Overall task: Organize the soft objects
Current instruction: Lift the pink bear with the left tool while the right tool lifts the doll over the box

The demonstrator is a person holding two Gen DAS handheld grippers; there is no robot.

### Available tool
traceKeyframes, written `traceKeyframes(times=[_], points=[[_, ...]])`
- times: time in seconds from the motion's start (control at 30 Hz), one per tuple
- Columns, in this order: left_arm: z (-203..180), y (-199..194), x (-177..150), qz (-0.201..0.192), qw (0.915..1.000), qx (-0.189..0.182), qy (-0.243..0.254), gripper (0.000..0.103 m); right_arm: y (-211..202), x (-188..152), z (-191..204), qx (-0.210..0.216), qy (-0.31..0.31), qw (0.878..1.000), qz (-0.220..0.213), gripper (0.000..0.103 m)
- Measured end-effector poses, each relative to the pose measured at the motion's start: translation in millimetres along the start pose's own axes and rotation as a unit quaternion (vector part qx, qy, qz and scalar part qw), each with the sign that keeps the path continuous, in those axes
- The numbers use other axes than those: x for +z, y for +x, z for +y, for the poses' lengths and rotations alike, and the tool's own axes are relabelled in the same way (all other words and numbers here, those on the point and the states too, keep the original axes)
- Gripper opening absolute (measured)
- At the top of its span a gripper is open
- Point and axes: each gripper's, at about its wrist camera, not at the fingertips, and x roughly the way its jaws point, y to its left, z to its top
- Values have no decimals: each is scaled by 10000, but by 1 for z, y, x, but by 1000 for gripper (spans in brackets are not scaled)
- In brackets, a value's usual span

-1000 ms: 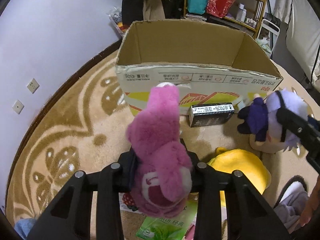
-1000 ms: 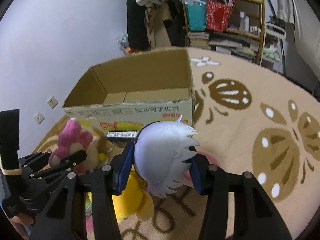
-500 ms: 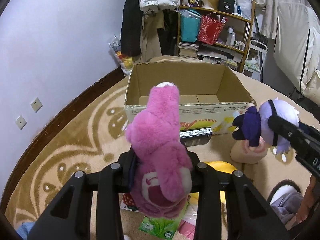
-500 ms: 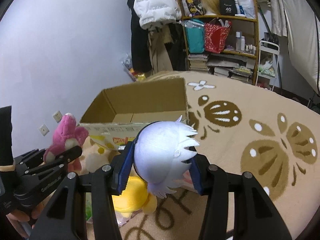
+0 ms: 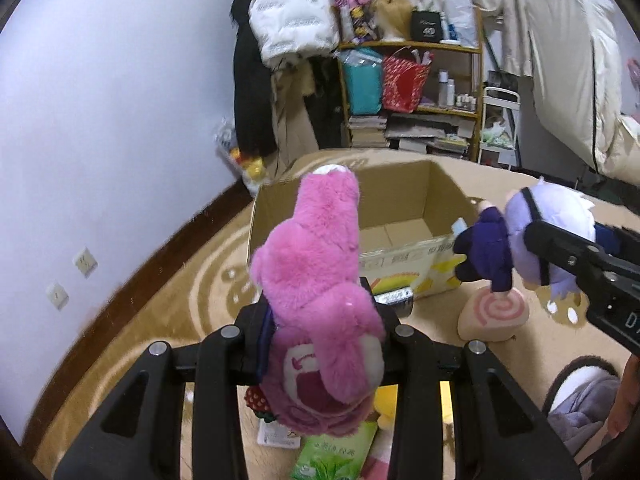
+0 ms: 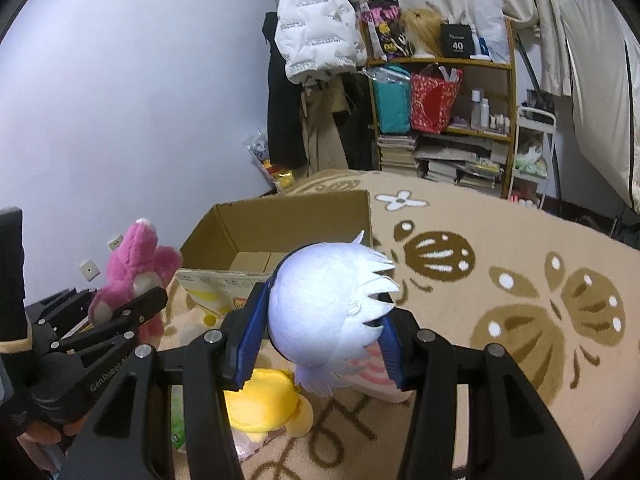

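Box: open cardboard box [image 5: 404, 236] sits on patterned rug [image 6: 520, 280], flaps up; only bare cardboard floor shows inside, far corners hidden by the walls.
Shelf: wooden shelf unit [image 6: 476, 120] at back wall holds teal bag [image 6: 392, 100], red bag [image 6: 432, 100], bottles, stacked books.
L gripper: left gripper [image 5: 324, 344] clamped on pink plush bear [image 5: 320, 300], pads pressing its head from both sides; bear's body sticks up and fwd past the fingers, in front of box's near-left corner, above the rug.
R gripper: right gripper [image 6: 320, 332] clamped on white-haired doll [image 6: 332, 304], blue pads [image 6: 250, 340] squeezing its head; in left wrist view the doll's dark purple body hangs beside box's right corner.
Bear vs doll: well apart, one on each side of the box front.
Floor items: yellow plush [image 6: 264, 400] on rug below right gripper; swirl-pattern plush [image 5: 496, 316] under the doll; green packet [image 5: 336, 456] beneath left gripper; small dark box [image 5: 396, 298] against carton front, partly hidden by bear.
Wall: white puffer jacket [image 6: 316, 28] hangs left of shelf.
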Motion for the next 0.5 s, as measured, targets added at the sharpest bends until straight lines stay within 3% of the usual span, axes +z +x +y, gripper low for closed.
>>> traceKeyframes(times=[0.17,0.4,0.5], points=[[-2,-7,16,-259,9997,-29,40,35,-4,12,4,40,-110,9996,-242,54],[15,0,36,-332,9992,-53,-203,35,3,31,-1,104,-24,9991,-414,54],[21,5,44,-397,9991,100,-141,35,10,38,-4,92,-10,9990,-439,54]])
